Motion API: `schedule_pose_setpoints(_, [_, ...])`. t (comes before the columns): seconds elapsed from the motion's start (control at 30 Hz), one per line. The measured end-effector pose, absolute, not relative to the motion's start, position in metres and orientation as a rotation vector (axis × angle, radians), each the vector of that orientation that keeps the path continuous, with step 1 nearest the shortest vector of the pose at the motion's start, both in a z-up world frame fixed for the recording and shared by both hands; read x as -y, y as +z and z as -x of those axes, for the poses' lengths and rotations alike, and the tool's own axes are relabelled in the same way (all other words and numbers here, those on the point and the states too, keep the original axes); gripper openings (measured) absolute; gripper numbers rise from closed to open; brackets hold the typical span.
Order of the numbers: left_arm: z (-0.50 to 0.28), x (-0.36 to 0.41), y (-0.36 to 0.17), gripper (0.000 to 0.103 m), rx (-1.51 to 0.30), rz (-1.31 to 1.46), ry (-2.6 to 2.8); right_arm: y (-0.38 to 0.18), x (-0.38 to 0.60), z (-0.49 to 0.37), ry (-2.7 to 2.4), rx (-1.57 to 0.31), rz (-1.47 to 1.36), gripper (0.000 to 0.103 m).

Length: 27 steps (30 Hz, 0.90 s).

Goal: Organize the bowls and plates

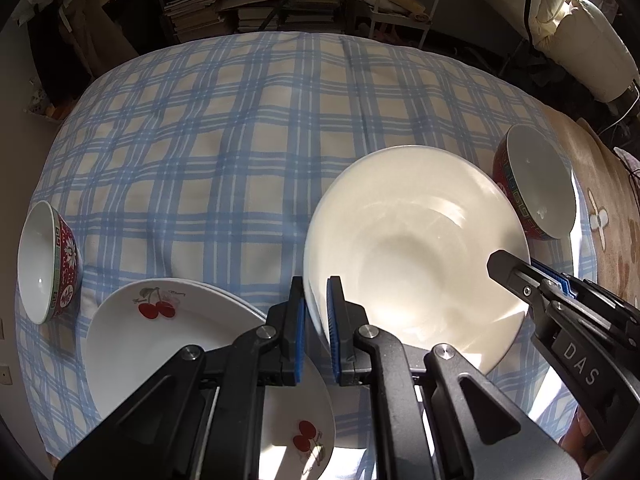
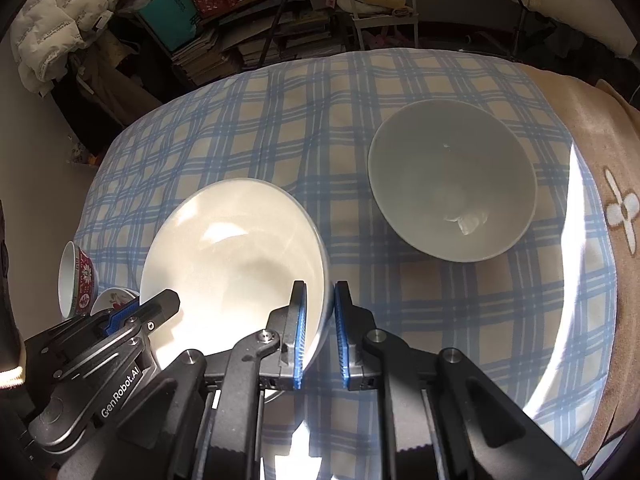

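Observation:
A large white deep plate is held by both grippers over the checked cloth. My left gripper is shut on its left rim. My right gripper is shut on its right rim. Each gripper also shows in the other view: the right gripper and the left gripper. White cherry-print plates lie stacked at the near left, partly under the left gripper and the deep plate's edge. A red patterned bowl stands at the far left. A second red bowl with a white inside stands to the right.
The blue-and-cream checked cloth covers the table, with a brown blanket along its right side. Beyond the far edge are stacked books and shelves. A strip of bright sunlight falls across the right part of the cloth.

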<state>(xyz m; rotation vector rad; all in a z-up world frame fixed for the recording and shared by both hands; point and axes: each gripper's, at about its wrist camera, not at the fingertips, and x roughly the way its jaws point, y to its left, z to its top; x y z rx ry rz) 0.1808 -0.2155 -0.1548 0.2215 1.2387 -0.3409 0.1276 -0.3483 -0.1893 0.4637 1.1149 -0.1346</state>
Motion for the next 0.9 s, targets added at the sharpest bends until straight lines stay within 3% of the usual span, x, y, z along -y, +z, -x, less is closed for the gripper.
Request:
schedule_pose_setpoints(0.4, [-0.184, 0.208, -0.154, 0.011, -1.211, -0.212, -0.349, -0.186, 0.349, -0.127, -0.104, -1.079, -0.486, 0.015])
schedule_pose_setpoints(0.6, [-0.185, 0.194, -0.127, 0.017, -1.158, -0.167, -0.366, -0.168, 0.351, -0.122, -0.090, -1.005, -0.486, 0.015])
schedule_pose_setpoints(0.67, [-0.185, 0.187, -0.118, 0.021, -1.143, -0.166, -0.361, -0.165, 0.350, -0.122, -0.092, -0.997, -0.479, 0.016])
schedule_pose_setpoints(0.8, [-0.184, 0.168, -0.100, 0.046, -1.102, -0.173, -0.343, -0.157, 0.346, -0.120, -0.078, -0.980, -0.466, 0.017])
schedule_pose_setpoints(0.9, [-0.184, 0.152, -0.090, 0.057, -1.069, -0.185, -0.316, -0.146, 0.337, -0.120, -0.047, -0.955, -0.453, 0.021])
